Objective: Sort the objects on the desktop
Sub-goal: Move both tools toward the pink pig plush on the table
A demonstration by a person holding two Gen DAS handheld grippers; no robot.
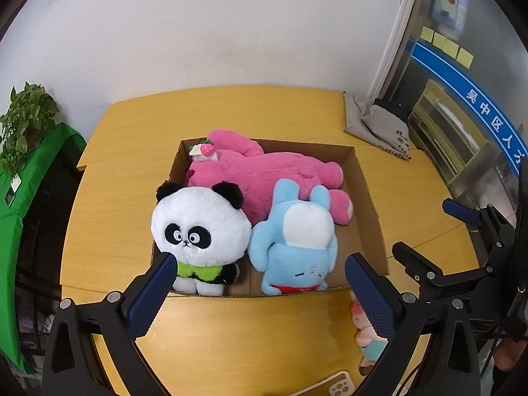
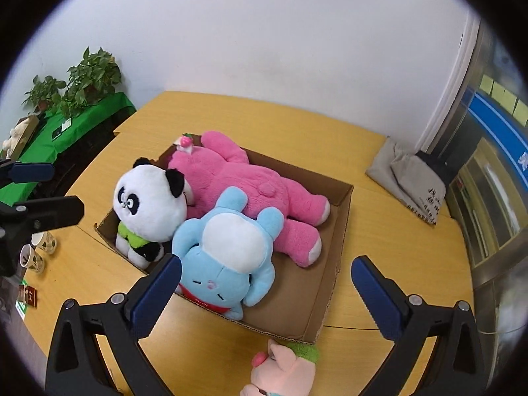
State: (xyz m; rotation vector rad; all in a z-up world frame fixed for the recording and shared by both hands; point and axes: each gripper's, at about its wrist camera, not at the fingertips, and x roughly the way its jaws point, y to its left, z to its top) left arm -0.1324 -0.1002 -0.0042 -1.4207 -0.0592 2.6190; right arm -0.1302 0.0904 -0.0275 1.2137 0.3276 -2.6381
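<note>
Both claws are held above the near edge of the cardboard box (image 1: 366,198), and neither one carries anything. The left claw (image 1: 260,283) is spread wide, with only air between its blue pads; the right claw (image 2: 267,283) is released just as wide and is likewise empty.

Three soft toys are seen packed inside the box. The pink plush (image 1: 264,171) is laid lengthwise along the far wall, presumably because it is the longest. The panda (image 1: 199,231) is propped upright in the near left corner, and the blue plush (image 1: 293,241) is tucked upside down beside it, touching both neighbours. A strip of bare cardboard floor is left along the box's right side.

One small pink piglet toy (image 2: 287,369) is still found outside, lying on the tabletop (image 1: 231,336) just beside the box's near right corner; that is judged the likeliest next pick. Open room is offered above it, though the box wall stands close. A phone (image 1: 340,384) at the near edge and paper cups (image 2: 36,250) to the left are to be kept clear of.
</note>
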